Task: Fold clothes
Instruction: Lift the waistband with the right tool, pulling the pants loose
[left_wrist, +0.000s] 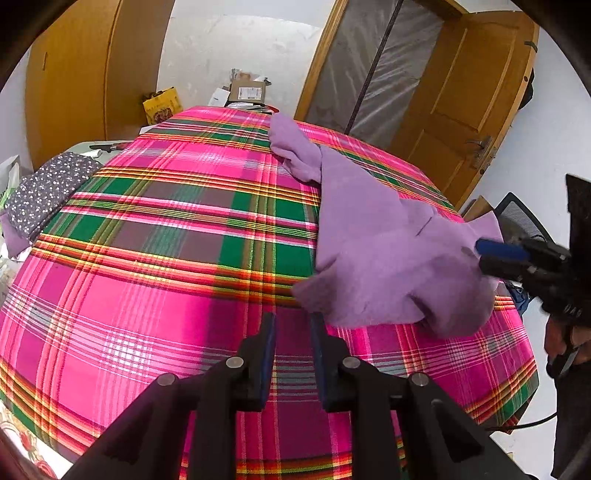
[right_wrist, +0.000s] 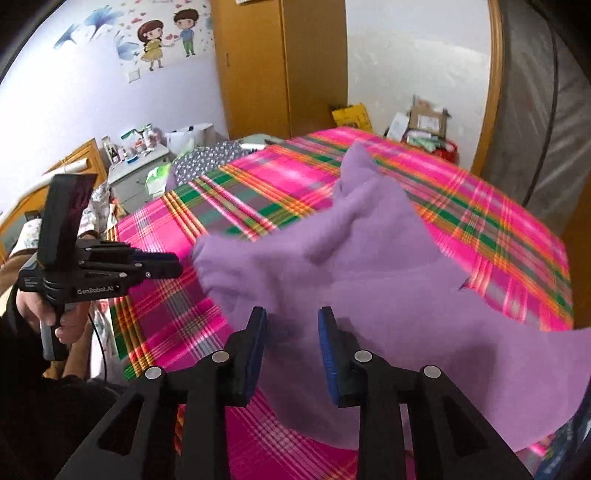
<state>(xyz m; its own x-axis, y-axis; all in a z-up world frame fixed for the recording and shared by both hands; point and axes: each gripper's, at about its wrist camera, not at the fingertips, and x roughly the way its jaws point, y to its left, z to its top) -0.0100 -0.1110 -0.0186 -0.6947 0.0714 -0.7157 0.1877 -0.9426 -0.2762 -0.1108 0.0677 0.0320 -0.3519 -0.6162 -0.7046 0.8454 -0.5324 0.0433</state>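
A pink, green and orange plaid bedspread covers the whole work surface. On it, toward its right side as the left wrist camera sees it, lies a lilac fleece garment, rumpled, one narrow part stretching away toward the far edge and a bulky bunch near the front. A grey cloth with small white dots lies at the spread's far left edge, well apart from the lilac one.

Readable writing is scarce: the body of the left gripper bears the white words "GenRobot.AI", seen from the right wrist camera. A cardboard box on the floor beyond the bed carries a white shipping label, too small to read.

The left gripper stands with its blue pads parted over bare plaid, nothing between them; the garment's front corner lies just beyond and to the right of its tips. A hand grips its handle.

The right gripper is released, its jaws apart above the lilac fleece, which spreads under and past them; the pads do not press on it.
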